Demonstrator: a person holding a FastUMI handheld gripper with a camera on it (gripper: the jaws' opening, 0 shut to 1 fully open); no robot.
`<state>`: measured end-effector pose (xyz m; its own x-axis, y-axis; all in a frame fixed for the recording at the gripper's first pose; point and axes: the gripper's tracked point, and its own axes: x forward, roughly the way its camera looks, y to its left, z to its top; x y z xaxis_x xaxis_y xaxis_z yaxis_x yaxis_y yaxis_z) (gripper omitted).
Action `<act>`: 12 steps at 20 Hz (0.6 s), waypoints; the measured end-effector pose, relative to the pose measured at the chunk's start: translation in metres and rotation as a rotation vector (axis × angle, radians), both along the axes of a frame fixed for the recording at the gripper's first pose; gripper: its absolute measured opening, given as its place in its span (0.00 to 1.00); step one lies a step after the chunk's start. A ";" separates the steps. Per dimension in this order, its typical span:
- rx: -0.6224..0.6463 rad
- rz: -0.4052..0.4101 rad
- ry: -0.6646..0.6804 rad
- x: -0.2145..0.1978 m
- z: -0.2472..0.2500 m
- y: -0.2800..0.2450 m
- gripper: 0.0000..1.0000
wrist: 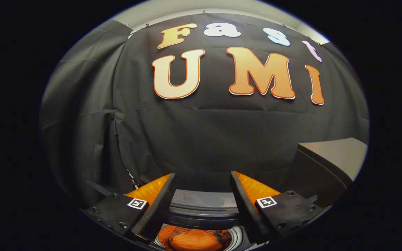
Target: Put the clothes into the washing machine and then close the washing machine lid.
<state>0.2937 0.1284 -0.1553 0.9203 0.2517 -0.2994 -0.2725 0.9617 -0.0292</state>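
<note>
We hold the gripper (201,195) with its fingers (155,205) spread apart, grasping nothing. Between and below them we see orange clothes (194,240) lying inside the washing machine's drum (237,235). Just beyond stands the raised dark lid (202,205). Farther right is a grey box (333,157), then the black cloth wall (201,132).

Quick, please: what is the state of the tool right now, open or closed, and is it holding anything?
Tool: open, holding nothing; washing machine with orange clothes below.
</note>
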 end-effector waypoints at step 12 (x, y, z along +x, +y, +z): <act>-0.010 -0.050 0.155 -0.061 -0.074 -0.025 0.98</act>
<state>0.2324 0.1032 -0.2298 0.8743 0.2030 -0.4408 -0.2262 0.9741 -0.0001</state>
